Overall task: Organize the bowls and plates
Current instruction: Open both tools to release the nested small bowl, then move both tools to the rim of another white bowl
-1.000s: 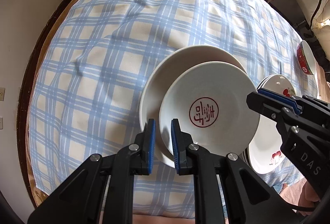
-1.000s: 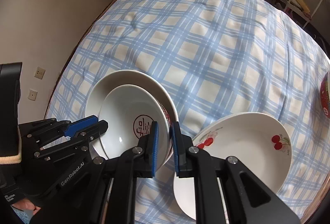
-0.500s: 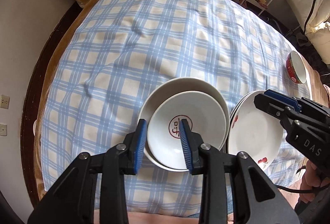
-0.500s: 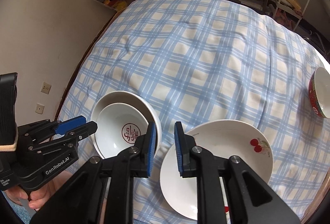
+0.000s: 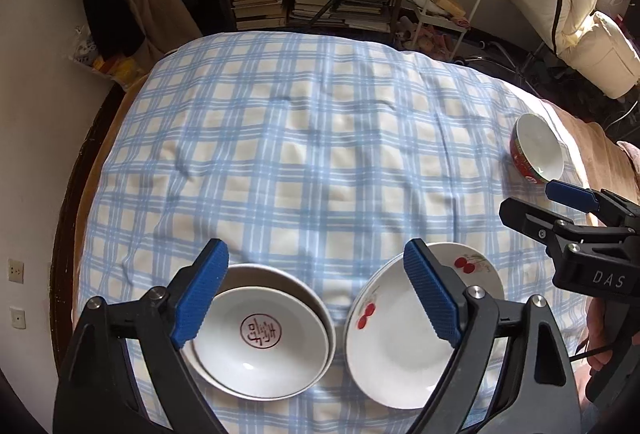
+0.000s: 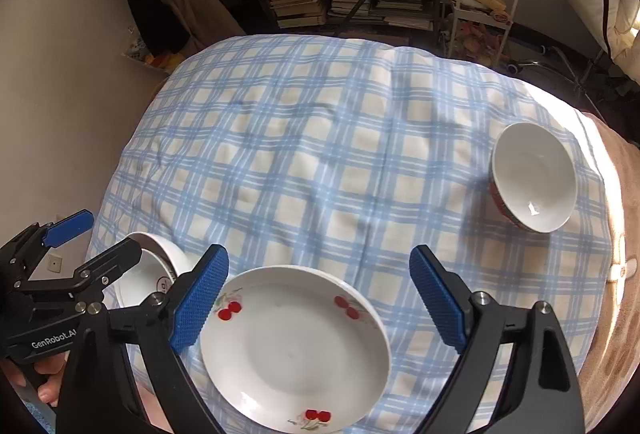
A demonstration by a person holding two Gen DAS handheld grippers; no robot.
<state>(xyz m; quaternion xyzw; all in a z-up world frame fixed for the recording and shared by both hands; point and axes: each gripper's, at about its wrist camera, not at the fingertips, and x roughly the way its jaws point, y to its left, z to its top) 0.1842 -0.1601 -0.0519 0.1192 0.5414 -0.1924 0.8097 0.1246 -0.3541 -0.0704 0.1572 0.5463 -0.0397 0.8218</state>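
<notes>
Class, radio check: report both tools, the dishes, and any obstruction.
Left tool and right tool opening, nothing between them. Stamped bowl nested in larger bowl; cherry plates stacked beside; red bowl apart. Nothing in the way.

The checked tablecloth (image 6: 320, 162) lies bare across centre and far side. Obstacles: cherry plate (image 6: 296, 350) and stacked bowls (image 5: 260, 338) at the near edge, red-sided bowl (image 6: 534, 178) at the right.

Left tongs (image 6: 60, 246) hide most of stamped bowl (image 6: 160, 270); cherry plate (image 5: 392, 338) partly behind blue pad
</notes>
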